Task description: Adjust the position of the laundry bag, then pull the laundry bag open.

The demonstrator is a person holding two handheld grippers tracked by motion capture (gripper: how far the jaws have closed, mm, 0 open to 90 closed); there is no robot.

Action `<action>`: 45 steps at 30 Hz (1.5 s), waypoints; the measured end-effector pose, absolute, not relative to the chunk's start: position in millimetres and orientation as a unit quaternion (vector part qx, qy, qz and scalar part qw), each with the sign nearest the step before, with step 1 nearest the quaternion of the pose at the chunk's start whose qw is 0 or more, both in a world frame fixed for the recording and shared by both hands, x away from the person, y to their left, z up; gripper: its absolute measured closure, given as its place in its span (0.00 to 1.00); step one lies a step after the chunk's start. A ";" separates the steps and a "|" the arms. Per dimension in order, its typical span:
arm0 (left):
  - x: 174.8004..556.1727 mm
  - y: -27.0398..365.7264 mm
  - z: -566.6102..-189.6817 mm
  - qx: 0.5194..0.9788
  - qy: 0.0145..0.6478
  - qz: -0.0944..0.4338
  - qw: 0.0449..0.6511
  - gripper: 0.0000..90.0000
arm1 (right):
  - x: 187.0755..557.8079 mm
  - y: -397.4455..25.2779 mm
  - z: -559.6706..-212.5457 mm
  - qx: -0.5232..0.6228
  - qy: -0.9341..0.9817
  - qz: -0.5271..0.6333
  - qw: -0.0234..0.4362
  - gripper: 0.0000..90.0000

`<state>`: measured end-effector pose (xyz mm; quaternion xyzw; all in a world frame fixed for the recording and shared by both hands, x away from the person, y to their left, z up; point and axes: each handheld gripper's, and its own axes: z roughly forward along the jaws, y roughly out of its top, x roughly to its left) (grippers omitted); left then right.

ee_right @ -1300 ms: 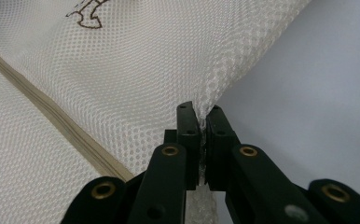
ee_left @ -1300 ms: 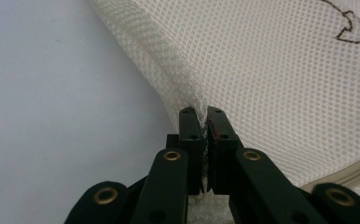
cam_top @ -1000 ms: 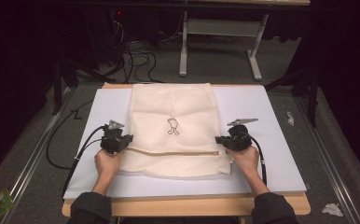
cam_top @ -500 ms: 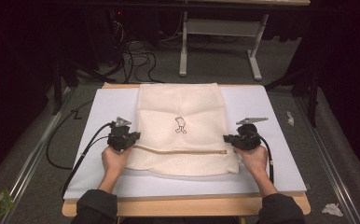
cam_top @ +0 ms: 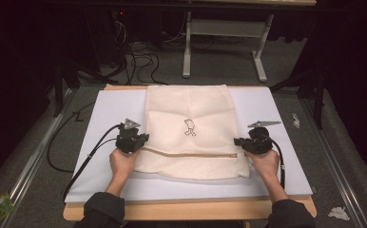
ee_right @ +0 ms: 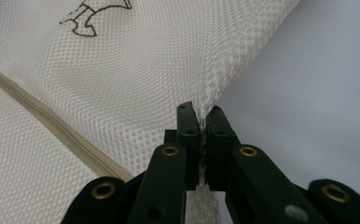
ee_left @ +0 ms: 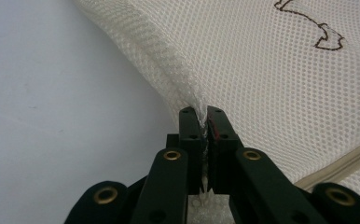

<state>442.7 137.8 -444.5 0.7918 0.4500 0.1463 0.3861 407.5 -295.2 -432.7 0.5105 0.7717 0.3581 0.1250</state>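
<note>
Sleeves of dark cloth enter at the near edge of the high view, and each of the person's hands grips one black two-jaw tool. Just ahead of them, the left claw (cam_top: pixel 143 138) is clamped tight on the left side edge of the cream mesh laundry bag (cam_top: pixel 191 114); in the left gripper view the left claw (ee_left: pixel 204 114) has its jaws pressed together with a thin pinch of the cream mesh laundry bag (ee_left: pixel 262 70) rising between them. The right claw (cam_top: pixel 238 141) is likewise closed on the bag's right side edge, and in the right gripper view the right claw (ee_right: pixel 200 112) squeezes a fold of the cream mesh laundry bag (ee_right: pixel 145 70) between jaws that leave no gap.

The bag lies flat on the white sheet-covered table (cam_top: pixel 110 109), near its middle, running from close to the person to the far edge. A tan zip seam (cam_top: pixel 191 153) crosses the bag from side to side at the level of the two claws, with a short strip of mesh nearer the person. Farther up the bag sits a small brown outline drawing (cam_top: pixel 189 127). Black cables trail from both tools back toward the near edge.

Beyond the table, a grey metal stand (cam_top: pixel 224 28) rests on the dark carpeted floor (cam_top: pixel 324 142), with loose black cords (cam_top: pixel 139 52) to its left
</note>
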 end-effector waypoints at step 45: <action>437.5 130.1 -456.1 0.801 0.438 0.167 0.372 0.78 | 405.3 -315.0 -453.1 0.534 0.761 0.348 0.122 0.90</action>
